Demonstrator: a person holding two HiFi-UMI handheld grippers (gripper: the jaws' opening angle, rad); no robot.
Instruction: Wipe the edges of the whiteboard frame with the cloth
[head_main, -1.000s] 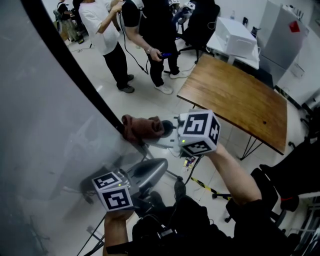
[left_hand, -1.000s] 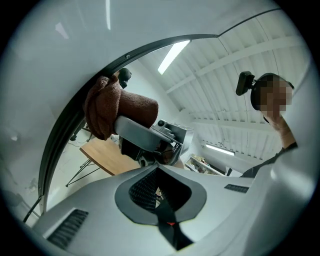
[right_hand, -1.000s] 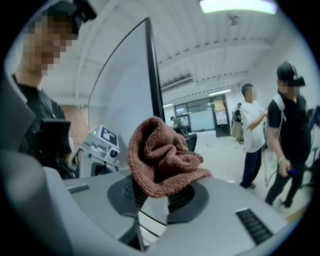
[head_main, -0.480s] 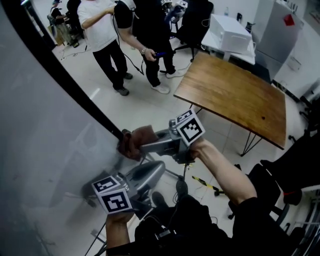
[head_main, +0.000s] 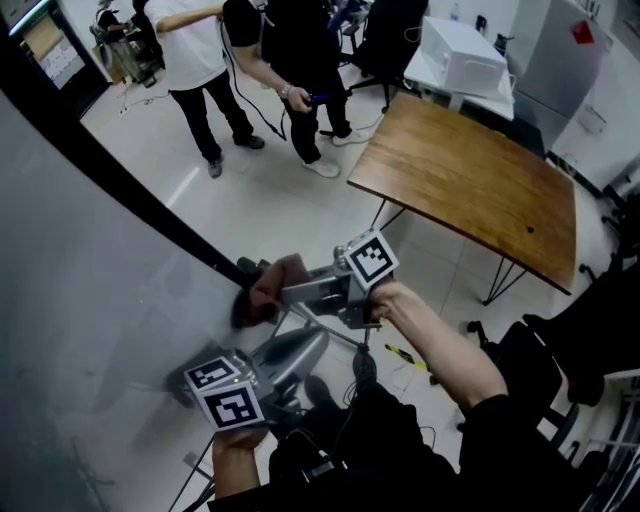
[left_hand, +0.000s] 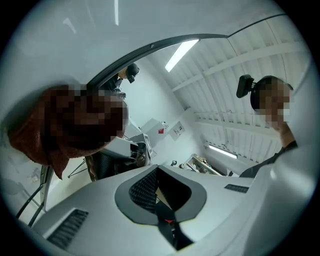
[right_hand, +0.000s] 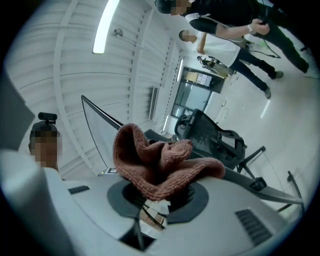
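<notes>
The whiteboard (head_main: 80, 300) fills the left; its black frame (head_main: 120, 185) runs diagonally from upper left down to centre. The left gripper (left_hand: 159, 187) sits low, clenched and empty. The cloth (head_main: 268, 290), bunched, presses against the frame's lower end, clamped in the right gripper (head_main: 295, 292).
</notes>
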